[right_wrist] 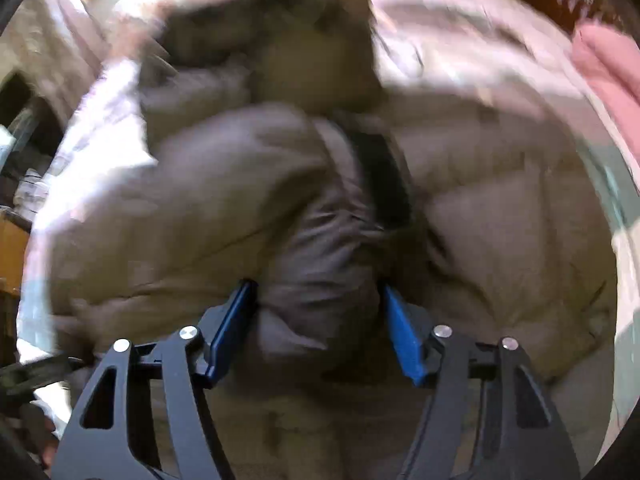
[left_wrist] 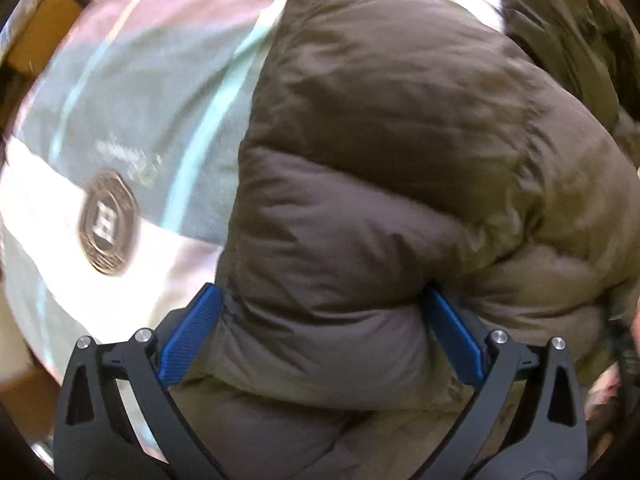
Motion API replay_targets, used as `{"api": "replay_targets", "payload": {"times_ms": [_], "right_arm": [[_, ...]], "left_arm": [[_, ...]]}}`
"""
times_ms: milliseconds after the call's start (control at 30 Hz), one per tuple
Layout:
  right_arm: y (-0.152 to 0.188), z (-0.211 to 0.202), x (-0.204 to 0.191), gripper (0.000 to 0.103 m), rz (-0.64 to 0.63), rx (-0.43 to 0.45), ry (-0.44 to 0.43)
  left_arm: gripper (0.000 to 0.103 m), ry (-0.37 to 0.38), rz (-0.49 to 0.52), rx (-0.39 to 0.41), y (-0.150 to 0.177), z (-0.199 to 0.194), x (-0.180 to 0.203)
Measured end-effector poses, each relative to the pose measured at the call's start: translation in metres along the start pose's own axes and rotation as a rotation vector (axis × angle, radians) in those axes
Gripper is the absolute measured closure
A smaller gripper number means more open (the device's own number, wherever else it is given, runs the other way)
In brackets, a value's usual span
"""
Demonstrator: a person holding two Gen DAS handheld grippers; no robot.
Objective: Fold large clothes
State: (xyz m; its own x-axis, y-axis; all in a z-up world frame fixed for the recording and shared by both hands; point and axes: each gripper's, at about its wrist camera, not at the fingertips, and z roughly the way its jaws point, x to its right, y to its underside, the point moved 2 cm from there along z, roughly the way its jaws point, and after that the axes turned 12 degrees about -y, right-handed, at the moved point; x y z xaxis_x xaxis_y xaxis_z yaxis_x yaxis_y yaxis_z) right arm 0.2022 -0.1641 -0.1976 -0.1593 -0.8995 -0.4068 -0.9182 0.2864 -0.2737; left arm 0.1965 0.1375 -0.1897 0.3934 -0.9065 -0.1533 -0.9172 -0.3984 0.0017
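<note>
Jacket: a brown quilted puffer jacket lies bunched on a striped cover in pink, grey-green and white, which bears an oval badge.
Left hand-held gripper: pointing down, blue pads wide apart with a thick fold of the jacket bulging between them, touching both (a firm squeeze cannot be told).
Right hand-held gripper: jaws apart around a jacket fold; view blurred.
Far right: pink fabric.

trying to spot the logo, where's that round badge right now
In the left wrist view the round badge sits at the left, on the striped bedcover, just left of the brown puffer jacket.
</note>
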Motion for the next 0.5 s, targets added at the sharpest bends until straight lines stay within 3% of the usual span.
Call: {"api": "replay_targets", "payload": {"times_ms": [33,133,233,300,333,400,500], "right_arm": [[-0.001,0.003,0.012,0.035,0.063,-0.015,-0.055],[-0.007,-0.013,0.017,0.035,0.117,0.011,-0.106],[-0.012,-0.054,0.009,0.034,0.106,0.161,-0.161],[-0.014,-0.066,0.002,0.028,0.060,0.194,-0.129],[-0.013,-0.065,0.000,0.021,0.041,0.182,-0.090],[-0.010,-0.051,0.004,0.019,0.048,0.116,-0.031],[0.001,-0.013,0.019,0.019,0.150,-0.039,-0.116]], "left_arm": [[0.002,0.014,-0.013,-0.007,0.000,0.000,-0.003],[0.002,0.021,-0.032,0.024,0.000,-0.011,-0.008],[0.002,0.037,-0.044,0.119,0.000,-0.036,-0.010],[0.002,0.051,-0.040,0.188,0.003,-0.054,-0.007],[0.002,0.047,-0.032,0.202,0.004,-0.058,-0.004],[0.002,0.029,0.007,0.206,0.007,-0.061,0.007],[0.002,0.010,0.053,0.141,0.012,-0.042,0.018]]}}
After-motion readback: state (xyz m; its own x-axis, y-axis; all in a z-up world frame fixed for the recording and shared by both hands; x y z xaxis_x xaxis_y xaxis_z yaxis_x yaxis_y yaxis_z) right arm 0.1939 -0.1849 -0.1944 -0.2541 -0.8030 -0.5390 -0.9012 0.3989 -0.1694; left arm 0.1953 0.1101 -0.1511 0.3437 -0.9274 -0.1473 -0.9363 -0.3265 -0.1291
